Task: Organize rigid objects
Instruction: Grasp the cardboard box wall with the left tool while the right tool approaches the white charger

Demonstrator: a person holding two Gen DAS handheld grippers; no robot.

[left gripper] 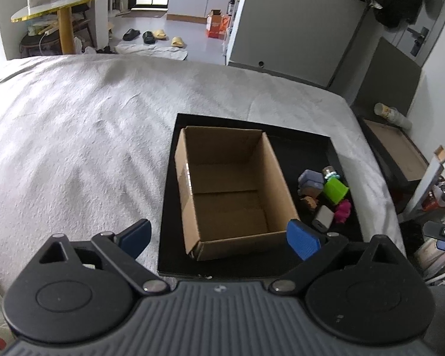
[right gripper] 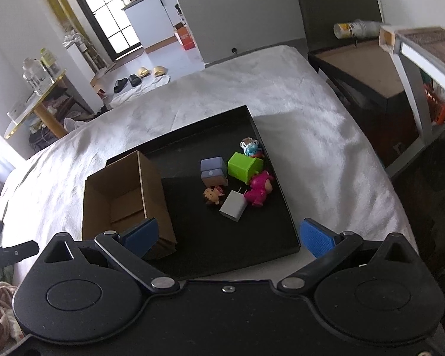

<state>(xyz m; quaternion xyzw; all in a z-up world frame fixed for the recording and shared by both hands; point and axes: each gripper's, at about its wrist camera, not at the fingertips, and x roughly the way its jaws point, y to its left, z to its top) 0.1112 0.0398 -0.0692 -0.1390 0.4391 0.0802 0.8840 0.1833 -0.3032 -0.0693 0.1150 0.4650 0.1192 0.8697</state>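
Note:
An open, empty cardboard box stands on a black tray on the grey bed; it also shows in the right wrist view. On the tray right of the box lie a green cup on its side, a lilac block, a pink figure, a small doll, a white charger and a blue-white figurine. My left gripper is open, above the box's near end. My right gripper is open, above the tray's near edge.
The grey blanket covers the bed all around the tray. A dark bedside cabinet stands to the right of the bed, with a shelf frame beside it. A round table stands beyond the bed's far left.

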